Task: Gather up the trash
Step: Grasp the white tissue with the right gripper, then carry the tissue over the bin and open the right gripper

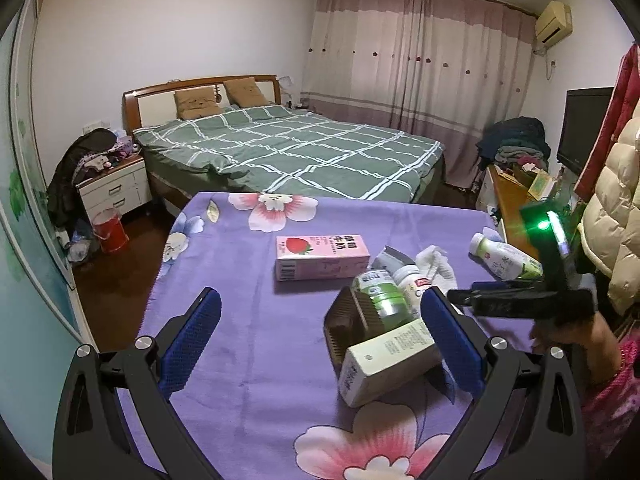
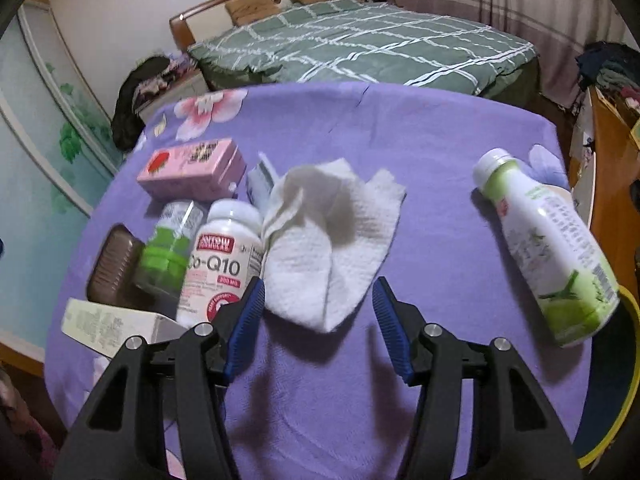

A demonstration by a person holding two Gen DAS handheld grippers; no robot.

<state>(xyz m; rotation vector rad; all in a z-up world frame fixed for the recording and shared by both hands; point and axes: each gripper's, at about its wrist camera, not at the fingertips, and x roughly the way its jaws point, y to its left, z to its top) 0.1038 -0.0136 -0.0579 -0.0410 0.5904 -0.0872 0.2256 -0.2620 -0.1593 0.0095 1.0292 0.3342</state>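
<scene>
Blue-padded jaws of the right gripper (image 2: 318, 326) fill the bottom of the right wrist view, standing apart over the purple cloth (image 2: 440, 208) with nothing pinched; the near tip of a crumpled tissue (image 2: 332, 236) lies just ahead of them, mid-frame, not yet touched as far as I can tell. Left of the tissue sits a white pill bottle (image 2: 218, 256), then a green-capped jar (image 2: 168, 248) and a brown tray (image 2: 114, 268), with a pink carton (image 2: 192, 168) above them and a pale box (image 2: 116, 326) at lower left. A drink bottle (image 2: 548, 248) lies on its side, well apart at the right. The left gripper (image 1: 320, 336) is released too, spread wide at the bottom of its own view, with the pale box (image 1: 384, 360) and tray (image 1: 348, 320) lying on the cloth between its pads but not squeezed. A yellow-rimmed dark shape (image 2: 616, 380) at the lower right edge of the right view may be a bin, though too little shows to say. Judging from all this, collecting has barely started: every piece of trash seen is on the table, neither tong holds anything, and the tissue looks to be the first pick, with the bottles, cartons and tray all left.
</scene>
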